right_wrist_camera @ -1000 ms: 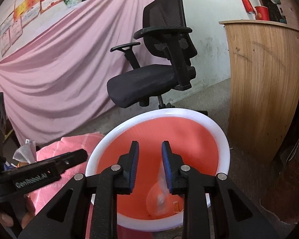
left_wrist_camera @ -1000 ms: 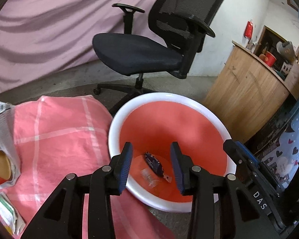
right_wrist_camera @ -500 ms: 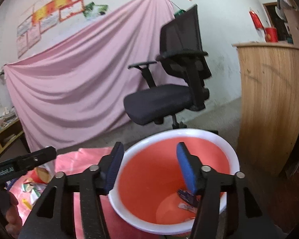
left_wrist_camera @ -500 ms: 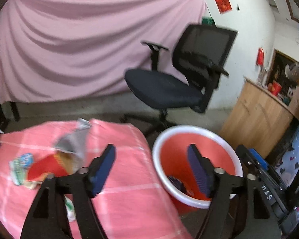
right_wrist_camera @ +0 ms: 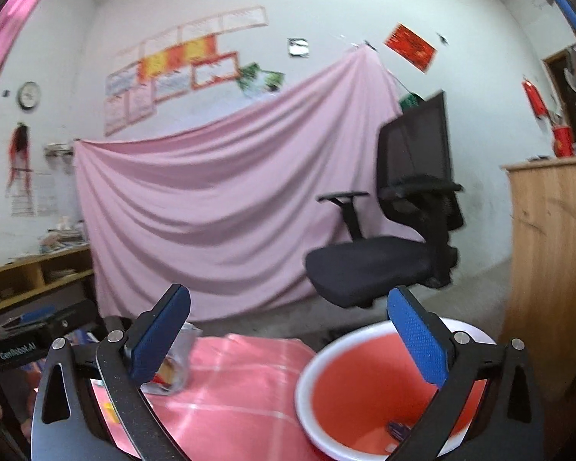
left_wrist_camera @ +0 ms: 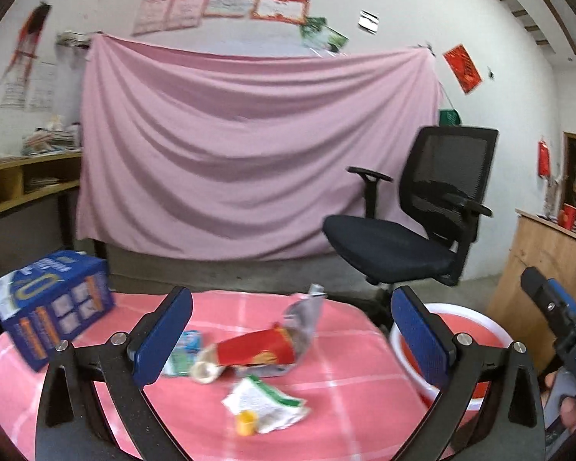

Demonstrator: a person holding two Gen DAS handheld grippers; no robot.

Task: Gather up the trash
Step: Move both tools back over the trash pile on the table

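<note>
Your left gripper point(left_wrist_camera: 292, 334) has just been opening and stands spread wide, nothing between its blue pads point(left_wrist_camera: 163, 336). Your right gripper point(right_wrist_camera: 290, 336) has likewise just been opening; its jaws are wide apart and empty.

Landmark: the red basin point(right_wrist_camera: 349, 392) with the white rim, on the floor beside the pink checked cloth point(left_wrist_camera: 349, 345).

Left wrist view only:
- Red paper cup point(left_wrist_camera: 255, 349), lying on its side on the cloth, left of the basin, mouth toward a crumpled silver foil bag point(left_wrist_camera: 305, 319) that it touches.
- Crumpled white-and-green wrapper point(left_wrist_camera: 267, 399), nearer you than the cup, with a small yellow cap point(left_wrist_camera: 247, 422) against its near edge.
- Teal-printed packet point(left_wrist_camera: 184, 349) and a roll of clear tape point(left_wrist_camera: 205, 370), at the cup's left end, partly behind your left pad.
- Blue printed carton point(left_wrist_camera: 50, 311), tilted, at the cloth's far left, well apart from the basin.
- Only a slice of the basin's rim shows at the right, behind the right finger.

Right wrist view only:
- The basin's red inside, with a small dark wrapper point(right_wrist_camera: 399, 430) lying at the bottom.
- The wooden counter point(right_wrist_camera: 549, 269) standing to the right of the basin.
- The loose trash on the cloth is mostly hidden behind your left pad.

Both views: black mesh office chair point(right_wrist_camera: 395, 261) beyond the basin, pink sheet point(left_wrist_camera: 249, 153) hung on the wall behind.
</note>
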